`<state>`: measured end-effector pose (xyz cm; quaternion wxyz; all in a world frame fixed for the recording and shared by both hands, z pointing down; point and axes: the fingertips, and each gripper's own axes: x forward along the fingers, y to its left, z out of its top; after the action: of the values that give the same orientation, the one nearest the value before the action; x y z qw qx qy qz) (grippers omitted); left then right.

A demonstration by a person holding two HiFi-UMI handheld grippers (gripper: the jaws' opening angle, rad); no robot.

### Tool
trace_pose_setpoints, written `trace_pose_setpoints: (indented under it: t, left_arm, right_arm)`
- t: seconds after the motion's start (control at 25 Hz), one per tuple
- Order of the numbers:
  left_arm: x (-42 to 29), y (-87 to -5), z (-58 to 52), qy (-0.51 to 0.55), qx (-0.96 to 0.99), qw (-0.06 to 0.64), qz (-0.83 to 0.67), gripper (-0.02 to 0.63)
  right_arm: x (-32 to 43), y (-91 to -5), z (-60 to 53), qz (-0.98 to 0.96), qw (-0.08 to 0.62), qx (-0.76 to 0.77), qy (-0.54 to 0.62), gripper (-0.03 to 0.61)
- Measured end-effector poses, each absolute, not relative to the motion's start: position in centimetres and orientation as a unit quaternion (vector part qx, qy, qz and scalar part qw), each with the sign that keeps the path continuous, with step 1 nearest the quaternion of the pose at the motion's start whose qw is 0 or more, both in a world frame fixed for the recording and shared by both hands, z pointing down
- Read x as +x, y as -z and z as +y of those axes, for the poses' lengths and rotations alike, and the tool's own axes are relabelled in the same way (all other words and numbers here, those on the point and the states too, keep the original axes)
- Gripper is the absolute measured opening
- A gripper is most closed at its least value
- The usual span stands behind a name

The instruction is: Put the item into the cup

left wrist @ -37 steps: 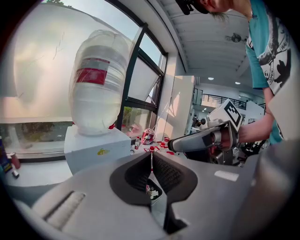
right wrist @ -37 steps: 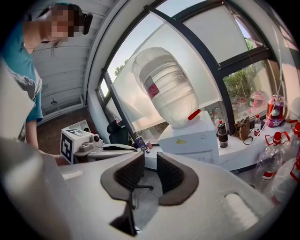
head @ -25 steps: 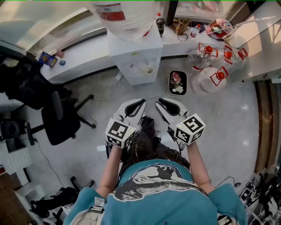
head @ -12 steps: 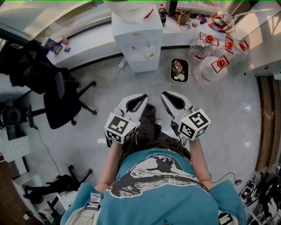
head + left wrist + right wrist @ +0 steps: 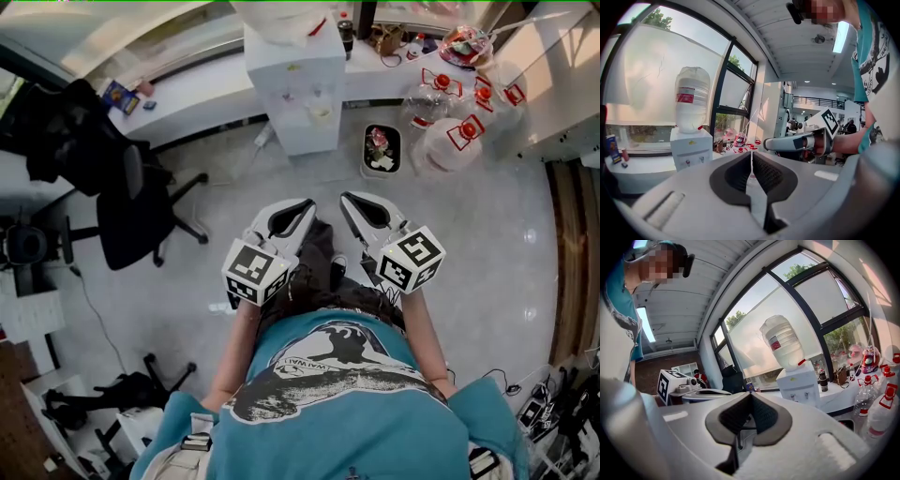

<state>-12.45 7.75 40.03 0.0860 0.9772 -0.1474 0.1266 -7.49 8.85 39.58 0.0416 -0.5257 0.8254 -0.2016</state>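
Note:
My left gripper (image 5: 307, 203) and right gripper (image 5: 346, 197) are held side by side at waist height over the floor, pointing at a white water dispenser (image 5: 295, 80). Both are shut, with nothing between the jaws. In the left gripper view the left gripper (image 5: 751, 153) has its dark pads meeting at the tip, and the right gripper (image 5: 787, 142) shows beside it. The right gripper view shows the right gripper (image 5: 750, 395) closed the same way. A small pale cup-like thing (image 5: 320, 112) sits at the dispenser's taps. I see no loose item.
A black office chair (image 5: 131, 211) stands at the left. Several water jugs with red handles (image 5: 450, 141) and a black bin (image 5: 380, 150) sit on the floor at the right of the dispenser. A white counter (image 5: 187, 98) runs under the window.
The head view has shifted a little toward the dispenser and the chair sits lower in frame. Both grippers stay shut and side by side.

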Motion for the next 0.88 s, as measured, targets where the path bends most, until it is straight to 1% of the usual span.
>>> trace_pose_setpoints:
  t: [0.44, 0.88]
  left_arm:
    - [-12.4, -39.9, 10.0, -0.122, 0.980, 0.086, -0.134, 0.028]
    - [-11.5, -40.5, 10.3, -0.131, 0.980, 0.087, -0.125, 0.029]
  right_arm:
    - [-8.9, -39.1, 9.4, 0.840, 0.010, -0.510, 0.184, 0.000]
    - [-8.9, -39.0, 8.9, 0.845, 0.000, -0.504, 0.180, 0.000]
